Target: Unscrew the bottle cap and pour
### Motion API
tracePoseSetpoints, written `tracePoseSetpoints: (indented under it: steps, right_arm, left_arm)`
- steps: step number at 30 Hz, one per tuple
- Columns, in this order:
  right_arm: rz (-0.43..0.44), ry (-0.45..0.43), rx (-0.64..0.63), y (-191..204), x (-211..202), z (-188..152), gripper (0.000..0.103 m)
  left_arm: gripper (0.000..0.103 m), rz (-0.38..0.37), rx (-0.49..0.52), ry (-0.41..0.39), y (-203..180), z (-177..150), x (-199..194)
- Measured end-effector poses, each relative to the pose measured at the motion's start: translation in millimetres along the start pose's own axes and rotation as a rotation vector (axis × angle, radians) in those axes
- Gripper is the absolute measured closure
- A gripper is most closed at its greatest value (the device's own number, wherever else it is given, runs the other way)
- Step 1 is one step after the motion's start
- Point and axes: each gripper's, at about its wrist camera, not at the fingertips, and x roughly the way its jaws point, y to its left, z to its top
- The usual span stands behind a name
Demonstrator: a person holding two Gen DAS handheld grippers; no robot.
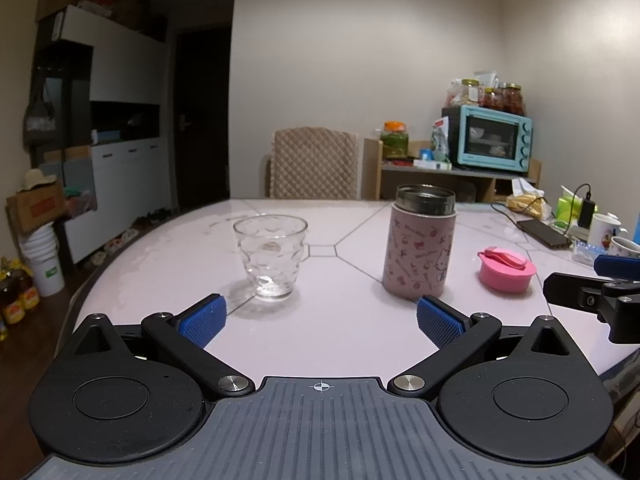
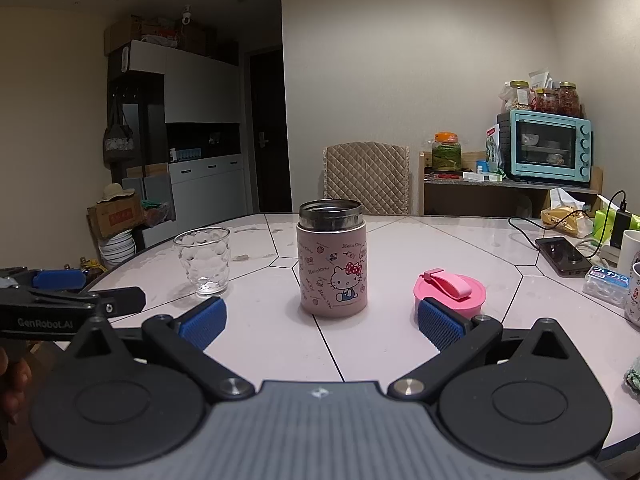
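While both grippers' fingers [image 2: 202, 322] gape empty, "Hello Kitty" flask [image 2: 332, 258] uncapped, "GenRobot.AI" on left gripper [image 2: 60, 304].

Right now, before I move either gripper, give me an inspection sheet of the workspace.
Surface: pale tiled table, dry where visible.
Job's things: pink flask upright, mouth open; pink cap off, lying on the table to its right; glass cup upright to its left, looks empty.
Clutter: phone, white mugs, bags and small packs at the right edge.
Grippers: left gripper open, holding nothing; right gripper open, holding nothing, its right pad just in front of the cap.
Cables: black charger lead running to the phone, away from the flask.
Surroundings: quilted chair behind the table, blue toaster oven on a shelf, cabinets at left.
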Motion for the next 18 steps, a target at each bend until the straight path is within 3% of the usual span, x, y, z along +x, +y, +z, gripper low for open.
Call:
tracePoseSetpoints:
  steps: [18]
  right_arm:
    - [-0.015,-0.009,0.015,7.9,-2.8,-0.6,0.000]
  left_arm:
    - [0.000,0.000,0.009,0.006,0.1,1.9,6.6]
